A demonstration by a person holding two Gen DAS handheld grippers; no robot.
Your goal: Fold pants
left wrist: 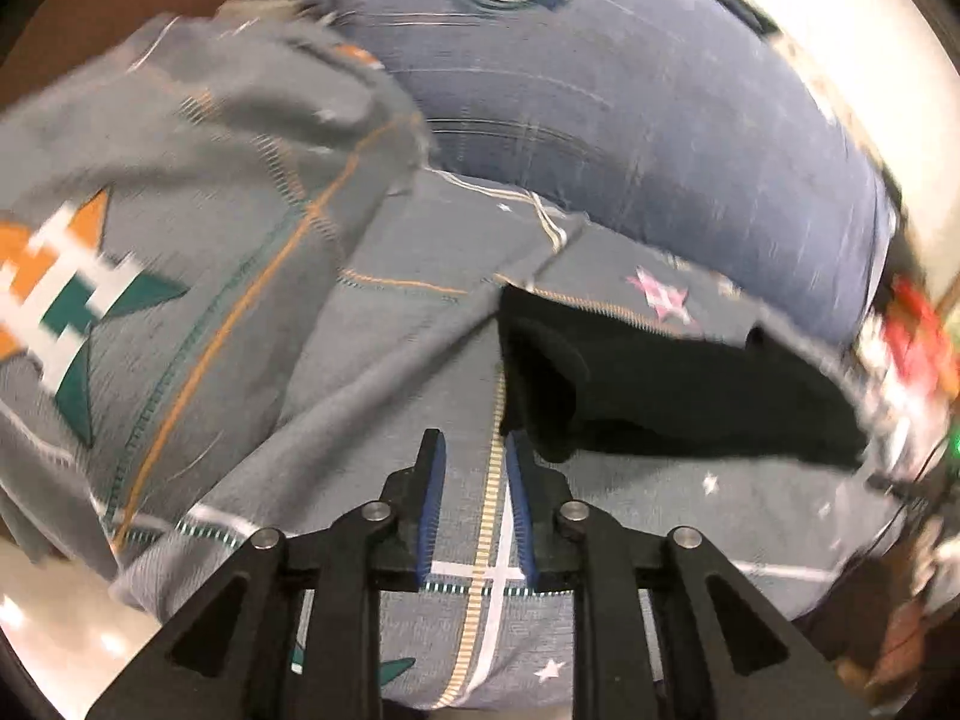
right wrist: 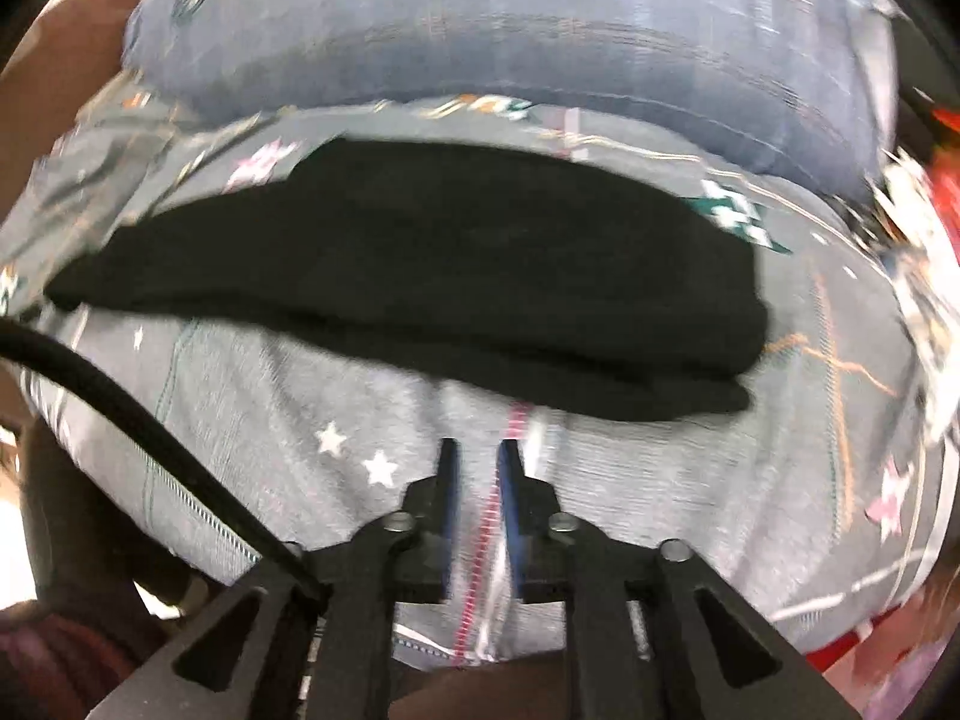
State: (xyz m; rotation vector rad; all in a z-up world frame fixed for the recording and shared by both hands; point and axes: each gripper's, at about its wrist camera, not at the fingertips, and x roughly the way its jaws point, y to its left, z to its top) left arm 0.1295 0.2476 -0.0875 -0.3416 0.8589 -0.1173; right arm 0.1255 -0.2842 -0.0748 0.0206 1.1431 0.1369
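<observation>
Black pants lie folded in a flat bundle on a bed covered by a grey patterned sheet. In the right wrist view the pants stretch across the middle as a wide layered stack. My left gripper is open and empty, hovering over the sheet just short of the pants' near left corner. My right gripper is open and empty, just in front of the pants' near edge. Both views are motion-blurred.
A large blue-grey pillow lies behind the pants, also in the right wrist view. A bunched grey quilt with an orange and teal star rises at left. Red clutter sits at the right edge. A black cable crosses lower left.
</observation>
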